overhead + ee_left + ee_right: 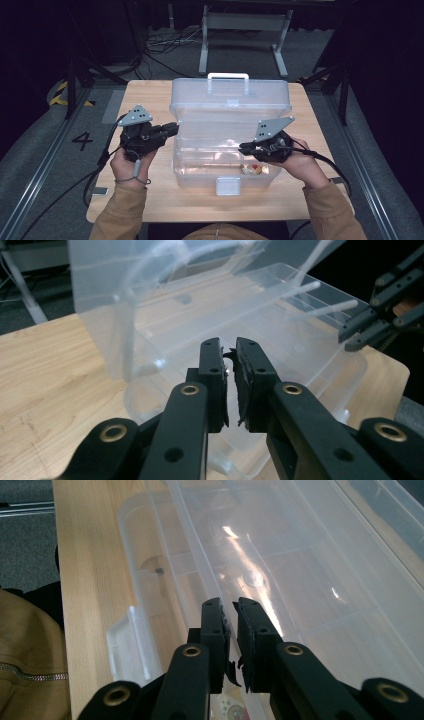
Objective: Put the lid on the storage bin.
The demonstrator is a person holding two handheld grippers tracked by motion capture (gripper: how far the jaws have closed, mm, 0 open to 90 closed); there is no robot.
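A clear plastic box (178, 165) stands on the wooden table (150, 200) with its lid (230, 102) raised at the back. A small red and yellow item (251, 169) lies inside at the front right corner. My left gripper (175, 127) hovers at the box's left edge, jaws drawn together with nothing between them; in the left gripper view my left gripper (229, 352) points across the box's open tub (300, 340). My right gripper (242, 146) reaches over the box's right side above the item, jaws together and empty. In the right gripper view my right gripper (230, 605) looks along the box wall (200, 570).
The lid carries a white handle (228, 76) at the back, and a white latch (228, 186) hangs at the box's front. The far gripper's jaws (357, 330) show at the right of the left gripper view. A metal stand (245, 22) and cables lie on the floor beyond the table.
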